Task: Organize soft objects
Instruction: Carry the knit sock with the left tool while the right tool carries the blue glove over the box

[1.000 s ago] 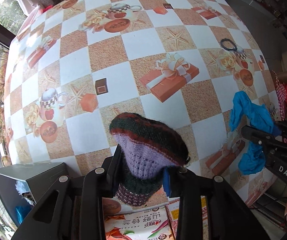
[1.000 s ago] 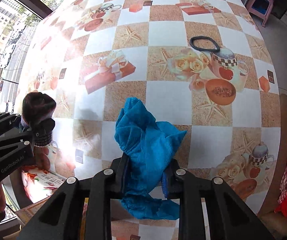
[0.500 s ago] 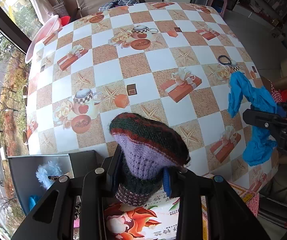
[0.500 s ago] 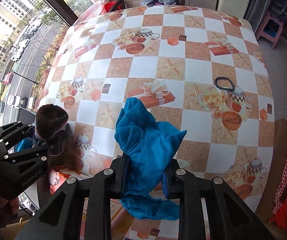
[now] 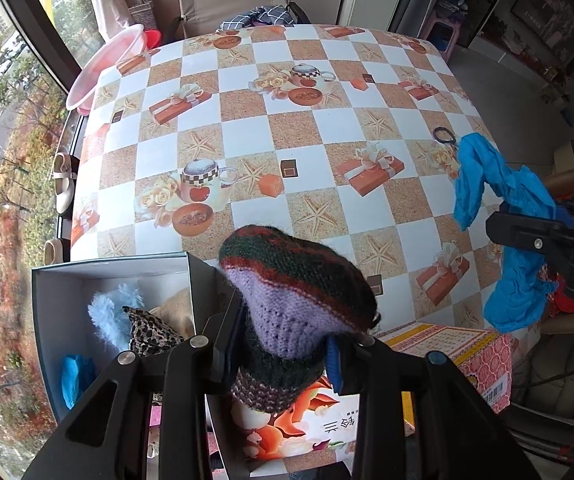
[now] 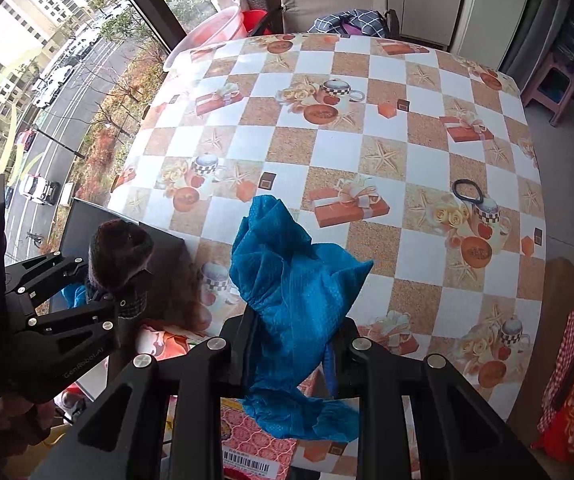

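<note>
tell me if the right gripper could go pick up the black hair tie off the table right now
Probably not yet. The path looks free: the black hair tie lies alone on the table. But the right gripper is shut on the blue cloth, so it would have to drop that first.

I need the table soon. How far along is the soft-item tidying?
Done: the grey box already holds fluffy and leopard-print pieces. In hand: left gripper clamps the knitted hat, right gripper the blue cloth. Left: the black hair tie on the table.
</note>
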Demonstrator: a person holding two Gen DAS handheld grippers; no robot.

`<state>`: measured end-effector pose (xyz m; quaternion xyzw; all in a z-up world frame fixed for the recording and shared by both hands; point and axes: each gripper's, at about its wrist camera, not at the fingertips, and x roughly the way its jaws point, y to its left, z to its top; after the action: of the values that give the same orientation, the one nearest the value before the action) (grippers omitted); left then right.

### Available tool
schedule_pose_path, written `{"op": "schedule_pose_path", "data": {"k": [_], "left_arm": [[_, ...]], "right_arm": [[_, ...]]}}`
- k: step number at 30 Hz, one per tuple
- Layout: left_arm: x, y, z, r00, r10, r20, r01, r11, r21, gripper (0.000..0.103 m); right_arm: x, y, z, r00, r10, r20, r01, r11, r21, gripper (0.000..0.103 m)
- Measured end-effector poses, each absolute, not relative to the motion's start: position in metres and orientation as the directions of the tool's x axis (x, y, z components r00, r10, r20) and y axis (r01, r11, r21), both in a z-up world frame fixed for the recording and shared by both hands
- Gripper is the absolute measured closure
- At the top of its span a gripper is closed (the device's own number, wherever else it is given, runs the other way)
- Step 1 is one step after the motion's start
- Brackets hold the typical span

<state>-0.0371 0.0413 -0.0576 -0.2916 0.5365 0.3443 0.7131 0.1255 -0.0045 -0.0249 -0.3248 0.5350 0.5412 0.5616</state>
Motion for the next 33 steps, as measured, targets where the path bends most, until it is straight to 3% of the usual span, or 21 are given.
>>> {"op": "schedule_pose_path", "data": {"k": [33], "left_arm": [[-0.195,0.024,-0.057,0.177,0.219,-0.96,-0.926,0.367,-0.087,0.067]], "right_arm": [[-0.044,-0.009,-0.013,-0.267,0.17,-0.949,-0.964,-0.058,0.26,0.076]]}}
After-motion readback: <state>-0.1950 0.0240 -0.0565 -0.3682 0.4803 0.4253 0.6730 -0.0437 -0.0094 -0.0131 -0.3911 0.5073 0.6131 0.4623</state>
